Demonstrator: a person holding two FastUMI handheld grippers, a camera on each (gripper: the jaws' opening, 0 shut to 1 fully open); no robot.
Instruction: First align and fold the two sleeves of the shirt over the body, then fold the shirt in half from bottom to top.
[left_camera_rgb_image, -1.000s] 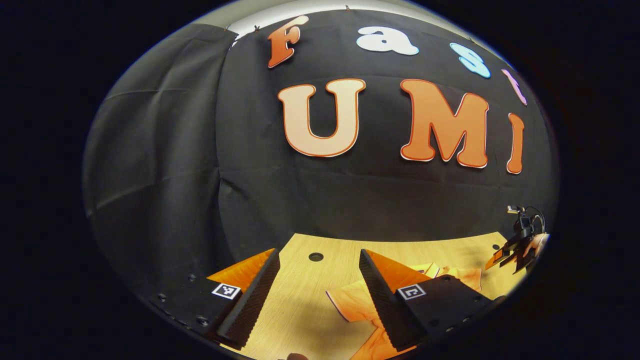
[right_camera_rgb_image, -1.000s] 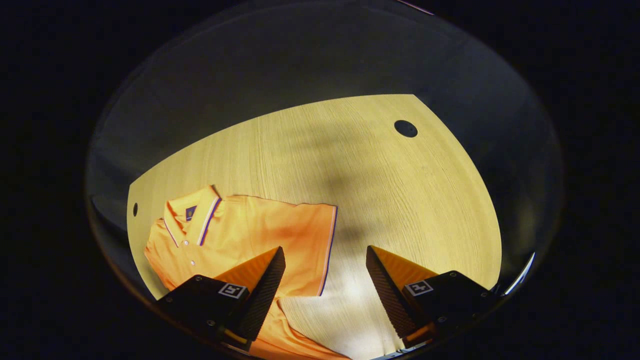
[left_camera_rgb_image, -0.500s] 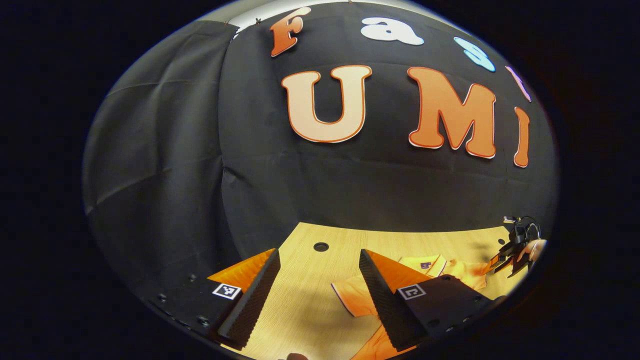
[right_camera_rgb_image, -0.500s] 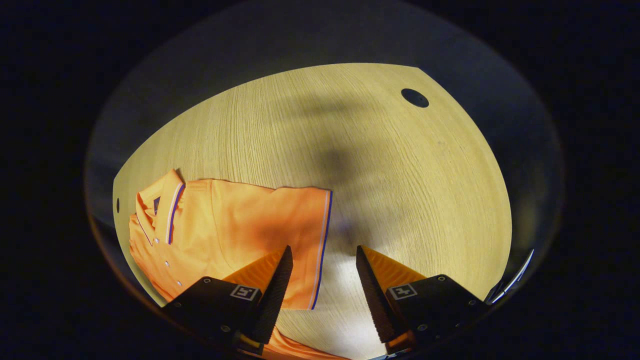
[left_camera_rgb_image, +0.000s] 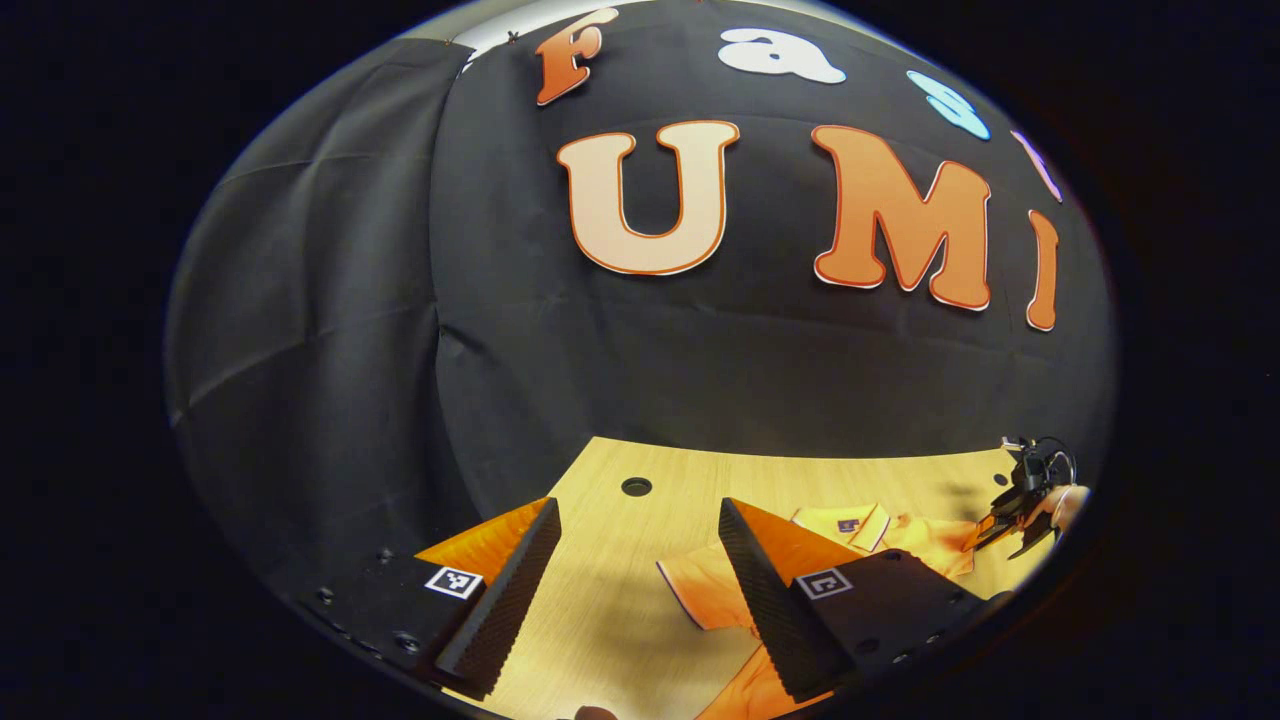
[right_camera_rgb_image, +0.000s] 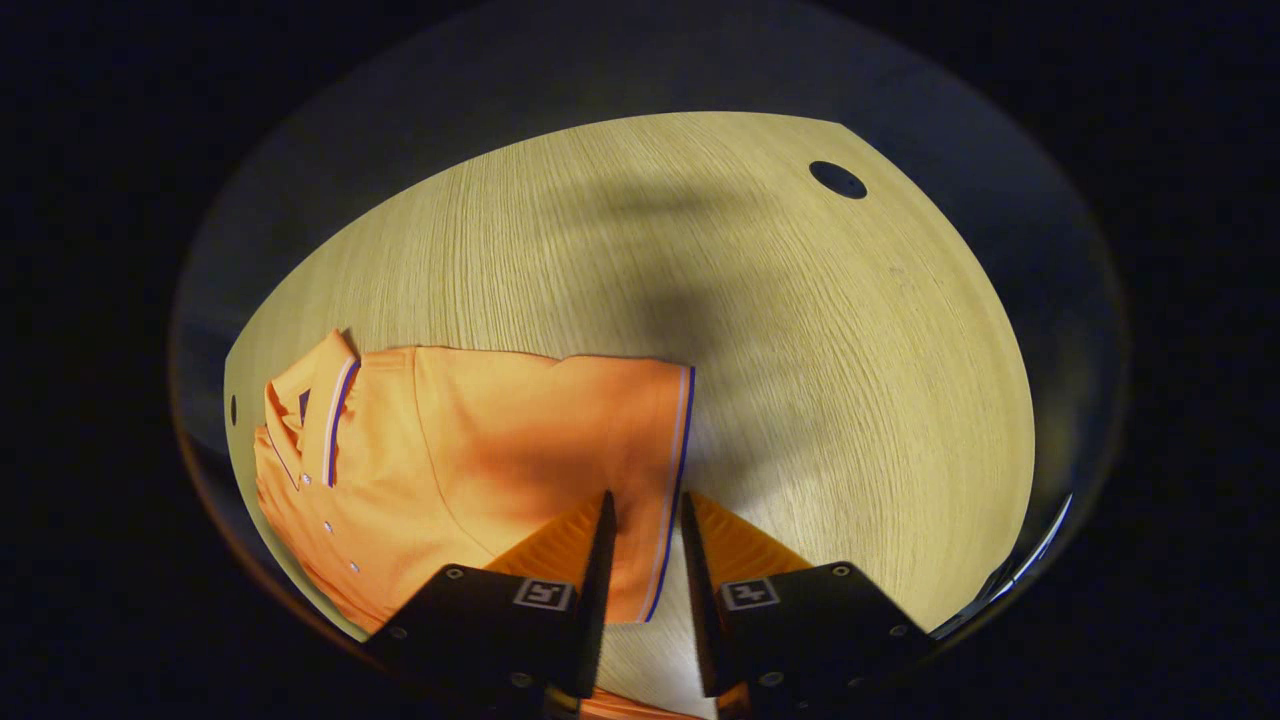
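An orange polo shirt (right_camera_rgb_image: 470, 450) lies flat on the wooden table (right_camera_rgb_image: 800, 350), collar (right_camera_rgb_image: 320, 400) to the left in the right gripper view. Its sleeve (right_camera_rgb_image: 600, 430) stretches right and ends in a striped cuff (right_camera_rgb_image: 683, 420). My right gripper (right_camera_rgb_image: 647, 500) hangs low over that cuff, fingers drawn close with a narrow gap, the cuff edge lying between them. In the left gripper view my left gripper (left_camera_rgb_image: 637, 510) is wide open above bare table, beside the shirt's other sleeve (left_camera_rgb_image: 700, 590). The right gripper (left_camera_rgb_image: 1010, 515), held by a hand, shows far right.
Round holes mark the table top (right_camera_rgb_image: 838, 180) (left_camera_rgb_image: 636, 487). The black cloth wall (left_camera_rgb_image: 700, 380) rises right behind the table's far edge. Bare wood spreads to the right of the sleeve cuff in the right gripper view.
The right gripper's fingers have narrowed from wide open to a small gap and come down over the sleeve cuff. The left gripper has barely moved and stays open.
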